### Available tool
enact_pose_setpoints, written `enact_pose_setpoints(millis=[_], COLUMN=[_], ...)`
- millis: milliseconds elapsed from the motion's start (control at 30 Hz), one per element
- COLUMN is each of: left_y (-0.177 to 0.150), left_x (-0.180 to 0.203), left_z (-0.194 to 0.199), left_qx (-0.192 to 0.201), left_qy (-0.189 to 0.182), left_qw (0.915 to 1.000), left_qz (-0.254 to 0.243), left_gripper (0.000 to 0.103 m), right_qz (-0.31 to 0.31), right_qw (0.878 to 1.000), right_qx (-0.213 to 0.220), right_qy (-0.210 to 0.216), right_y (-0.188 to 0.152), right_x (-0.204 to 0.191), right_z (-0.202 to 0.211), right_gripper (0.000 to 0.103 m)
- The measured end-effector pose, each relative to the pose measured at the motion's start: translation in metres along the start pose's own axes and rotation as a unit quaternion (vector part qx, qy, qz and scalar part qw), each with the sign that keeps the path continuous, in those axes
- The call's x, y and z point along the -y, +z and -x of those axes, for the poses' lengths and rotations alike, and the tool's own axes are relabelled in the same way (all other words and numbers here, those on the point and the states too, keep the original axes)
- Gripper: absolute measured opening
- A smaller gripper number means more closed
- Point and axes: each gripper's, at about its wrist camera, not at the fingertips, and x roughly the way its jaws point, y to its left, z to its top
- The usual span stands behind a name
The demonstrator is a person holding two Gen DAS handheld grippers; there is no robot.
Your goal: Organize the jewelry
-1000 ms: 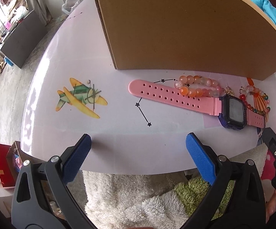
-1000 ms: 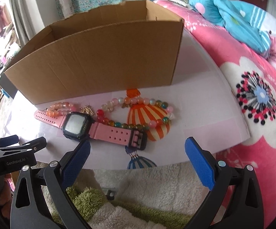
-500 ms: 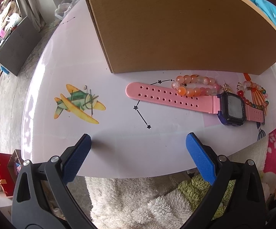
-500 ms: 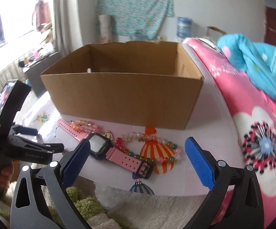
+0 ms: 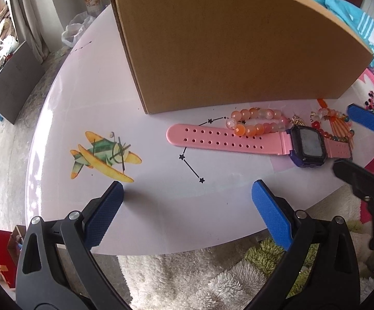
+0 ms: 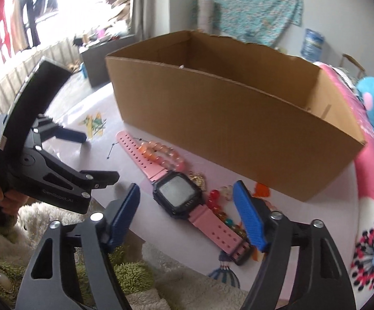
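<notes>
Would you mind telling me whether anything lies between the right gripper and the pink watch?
Nothing visible does. The right gripper, its jaws just narrowed but apart, frames the pink watch with only bare table before it. A peach bead bracelet overlaps the far strap, not the watch face.

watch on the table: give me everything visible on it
The watch lies flat, face up, on the white table in front of the box. Dark square case, blank grey screen, pink rubbery strap with two rows of holes, dark buckle at the short end. The orange bracelet rests on its long strap. The right gripper, jaws just closing, straddles it, not touching.
</notes>
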Motion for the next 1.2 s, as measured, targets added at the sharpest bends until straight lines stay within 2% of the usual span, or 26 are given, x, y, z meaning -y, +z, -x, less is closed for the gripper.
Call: enact_pose_setpoints(millis=[100,333,467,867,1200], left_y=[0.000,0.000,0.001,0.005,0.006], left_x=[-0.008,-0.016,-0.012,-0.008,-0.007], left_z=[0.003,0.001,0.000,0.001,-0.001], left_qx=[0.015,0.028,0.030,0.028,0.025], left_qy=[-0.025,-0.034,-0.034,-0.033,-0.025], left_qw=[0.9995,0.9990,0.9990,0.9991,0.9994], left_qz=[0.009,0.008,0.001,-0.002,-0.005], left_gripper=[0.096,0.096,0.096,0.096,0.096], right_qz=[0.018,0.035,0.044,0.054,0.060], right_qw=[1.000,0.998,0.997,0.996,0.996], right_qx=[-0.016,-0.047,-0.059,-0.068,-0.064], right_qy=[0.005,0.007,-0.006,-0.011,-0.014], right_y=[-0.001,0.002,-0.001,0.001,0.002], right_x=[-0.003,-0.006,-0.010,-0.018,-0.025], right_z=[-0.009,-0.021,-0.024,-0.029,-0.029], right_gripper=[0.061,0.058,0.057,0.051,0.051])
